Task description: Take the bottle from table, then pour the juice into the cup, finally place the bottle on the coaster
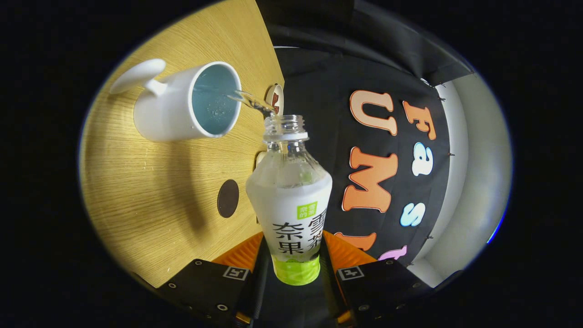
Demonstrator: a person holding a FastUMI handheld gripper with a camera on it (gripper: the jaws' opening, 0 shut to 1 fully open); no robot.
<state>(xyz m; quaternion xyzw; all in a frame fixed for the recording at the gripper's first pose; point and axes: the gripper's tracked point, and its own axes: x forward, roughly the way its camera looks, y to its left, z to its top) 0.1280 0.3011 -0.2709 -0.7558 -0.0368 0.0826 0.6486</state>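
My gripper (291, 255) is shut on a clear plastic bottle (290, 200) with a white and green label, both fingers pressing its lower body. The view is rolled sideways, so the bottle is tipped over toward the cup. Its cap is off, and a thin stream of liquid (250, 102) runs from the open neck into the white cup (182, 102). The cup has a handle and a pale blue inside holding some liquid; it stands on the wooden table (150, 191). A dark round coaster (227, 198) lies on the table beside the bottle's body.
A small round object (276, 98) sits near the table's edge, just beyond the bottle's neck. The table's edge runs close behind the bottle, with the black booth wall past it.
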